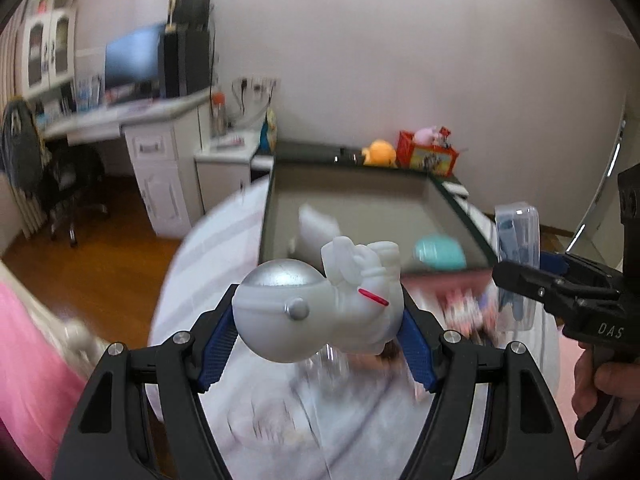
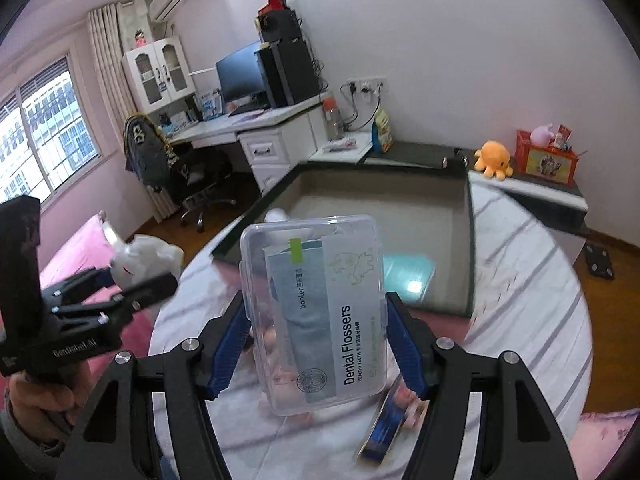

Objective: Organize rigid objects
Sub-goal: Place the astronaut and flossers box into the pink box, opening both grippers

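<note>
My left gripper [image 1: 320, 328] is shut on a white astronaut figure [image 1: 316, 304] with a silver helmet, held above the round table; the figure also shows in the right wrist view [image 2: 144, 258]. My right gripper [image 2: 316, 348] is shut on a clear plastic box of dental flossers [image 2: 316, 312], also seen in the left wrist view [image 1: 517, 236]. Both are held in front of a dark-rimmed grey tray [image 2: 470, 240], which holds a teal box [image 2: 408, 274] and a white object [image 1: 316, 224].
The round table has a pale striped cloth [image 2: 520, 300]. A blue packet [image 2: 384, 428] lies on it below the flosser box. An orange plush octopus [image 2: 493, 159] and a red box [image 2: 546, 160] sit beyond the tray. A desk and chair stand at left.
</note>
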A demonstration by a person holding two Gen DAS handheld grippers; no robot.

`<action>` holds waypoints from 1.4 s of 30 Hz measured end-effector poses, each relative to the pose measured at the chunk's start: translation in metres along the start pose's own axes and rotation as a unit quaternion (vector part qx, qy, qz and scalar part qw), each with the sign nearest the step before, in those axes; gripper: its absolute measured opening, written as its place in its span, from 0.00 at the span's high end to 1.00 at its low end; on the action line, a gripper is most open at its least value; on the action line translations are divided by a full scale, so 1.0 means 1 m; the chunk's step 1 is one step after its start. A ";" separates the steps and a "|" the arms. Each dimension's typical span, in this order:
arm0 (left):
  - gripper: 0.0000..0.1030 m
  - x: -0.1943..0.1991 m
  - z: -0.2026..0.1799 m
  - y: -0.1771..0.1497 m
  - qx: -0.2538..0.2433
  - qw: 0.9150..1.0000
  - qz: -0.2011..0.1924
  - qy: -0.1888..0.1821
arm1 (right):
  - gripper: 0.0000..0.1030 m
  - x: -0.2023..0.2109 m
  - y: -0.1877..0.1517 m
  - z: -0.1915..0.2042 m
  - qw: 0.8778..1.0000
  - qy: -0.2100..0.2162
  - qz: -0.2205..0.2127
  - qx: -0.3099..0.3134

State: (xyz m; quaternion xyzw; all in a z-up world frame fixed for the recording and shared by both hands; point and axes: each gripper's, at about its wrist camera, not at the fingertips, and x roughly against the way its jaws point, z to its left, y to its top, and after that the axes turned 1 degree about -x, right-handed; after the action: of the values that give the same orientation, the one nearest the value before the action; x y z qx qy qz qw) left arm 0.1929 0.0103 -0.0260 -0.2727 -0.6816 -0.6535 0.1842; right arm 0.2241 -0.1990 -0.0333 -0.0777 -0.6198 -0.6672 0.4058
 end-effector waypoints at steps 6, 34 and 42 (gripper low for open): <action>0.29 -0.038 -0.002 0.063 -0.015 1.000 -0.019 -0.001 | 0.35 -0.029 0.054 -0.020 0.999 -0.028 -0.006 -0.018; 0.01 -0.202 -0.011 0.095 -0.024 0.993 0.111 0.008 | 0.00 -0.160 0.073 -0.078 0.983 -0.110 0.136 -0.058; 0.00 -0.151 -0.003 0.098 -0.004 0.998 0.067 0.015 | 0.00 -0.136 0.077 -0.072 0.983 -0.099 0.122 -0.092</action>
State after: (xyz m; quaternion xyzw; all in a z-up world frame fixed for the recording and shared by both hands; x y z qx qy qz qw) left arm 0.3710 -0.0128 -0.0400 -0.3087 -0.6563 -0.6466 0.2364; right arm 0.3913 -0.1951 -0.0725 -0.2559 -0.5787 -0.6558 0.4117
